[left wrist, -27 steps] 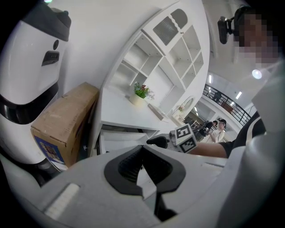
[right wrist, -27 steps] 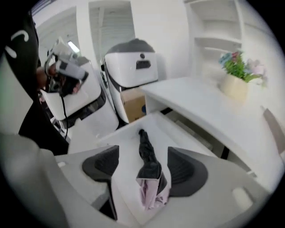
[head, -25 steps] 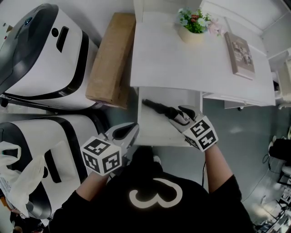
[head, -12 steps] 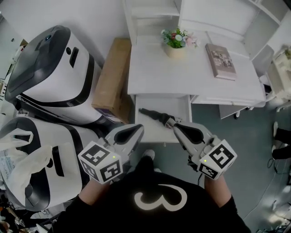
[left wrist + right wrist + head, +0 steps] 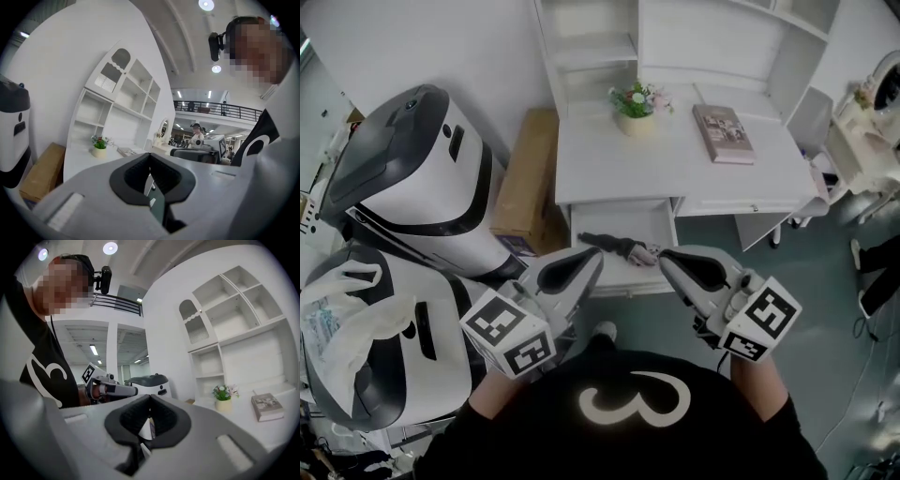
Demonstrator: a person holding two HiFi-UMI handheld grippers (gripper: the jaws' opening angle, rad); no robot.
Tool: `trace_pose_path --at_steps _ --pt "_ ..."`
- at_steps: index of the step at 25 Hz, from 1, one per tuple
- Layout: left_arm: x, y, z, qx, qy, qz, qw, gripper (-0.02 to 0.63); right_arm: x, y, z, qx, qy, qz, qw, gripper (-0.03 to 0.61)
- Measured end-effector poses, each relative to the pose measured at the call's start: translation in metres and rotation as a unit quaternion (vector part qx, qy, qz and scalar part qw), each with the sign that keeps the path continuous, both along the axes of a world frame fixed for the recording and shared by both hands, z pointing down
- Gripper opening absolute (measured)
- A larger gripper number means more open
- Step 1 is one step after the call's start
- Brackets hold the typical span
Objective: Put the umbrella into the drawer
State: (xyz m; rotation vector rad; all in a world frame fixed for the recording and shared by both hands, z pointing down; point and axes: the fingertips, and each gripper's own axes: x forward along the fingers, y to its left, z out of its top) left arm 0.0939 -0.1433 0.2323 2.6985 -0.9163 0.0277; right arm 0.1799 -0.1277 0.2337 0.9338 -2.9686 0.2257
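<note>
With the folded black umbrella (image 5: 614, 246) lying inside the open desk drawer (image 5: 628, 223) at mid-frame, holds left gripper (image 5: 592, 255) and right gripper (image 5: 667, 255) shut, empty, just below it, likely with the placing already done.

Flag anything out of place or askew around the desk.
Only the drawer stands out: it hangs open under the desk, with the folded umbrella lying aslant inside. Nothing looks spilled or damaged.

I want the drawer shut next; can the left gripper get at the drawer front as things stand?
Probably yes: the left gripper hovers over the drawer front, nothing stands between them, and the umbrella lies inside.
</note>
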Motion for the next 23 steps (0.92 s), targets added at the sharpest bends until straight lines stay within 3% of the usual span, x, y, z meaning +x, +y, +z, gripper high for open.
trace_pose_path --at_steps 11,23 --pt "0.012 0.015 -0.002 -0.004 0.000 0.006 1.0000 0.007 0.008 0.010 0.002 -0.015 -0.001 0.014 1.000 0.003" --pt "0.014 0.032 -0.011 0.004 0.005 0.022 0.9997 0.006 0.006 0.030 -0.004 0.001 0.008 0.014 1.000 0.003"
